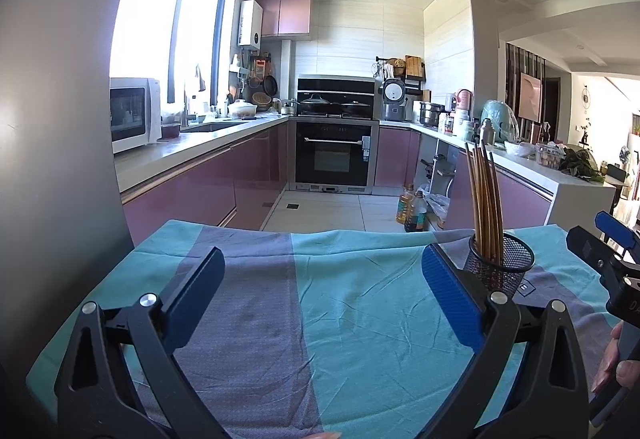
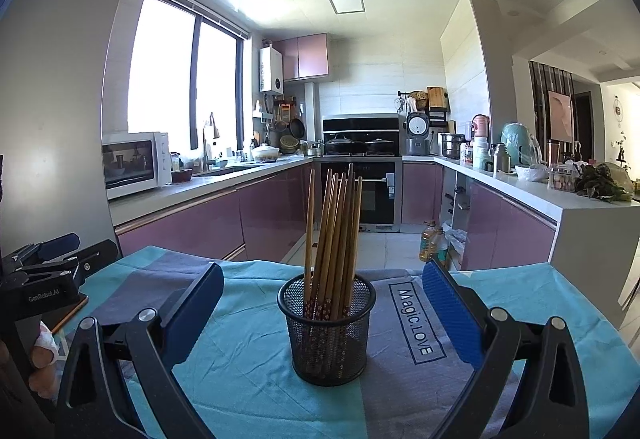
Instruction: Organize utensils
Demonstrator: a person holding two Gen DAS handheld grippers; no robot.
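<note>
A black mesh holder [image 2: 327, 331] stands upright on the teal and grey tablecloth [image 2: 248, 371], with several wooden chopsticks [image 2: 334, 235] standing in it. My right gripper [image 2: 323, 303] is open and empty, its blue pads on either side of the holder, a little short of it. In the left wrist view the holder [image 1: 500, 265] and chopsticks [image 1: 486, 199] stand at the right, just beyond the right finger. My left gripper [image 1: 323, 279] is open and empty over bare cloth. The right gripper [image 1: 600, 251] also shows at the right edge of the left wrist view.
The table's far edge [image 1: 360, 233] drops to the kitchen floor. A grey fridge wall [image 1: 52, 119] stands close on the left. Purple cabinets, an oven [image 2: 360, 191] and oil bottles [image 2: 430, 241] lie beyond. The left gripper [image 2: 44, 271] is at the left in the right wrist view.
</note>
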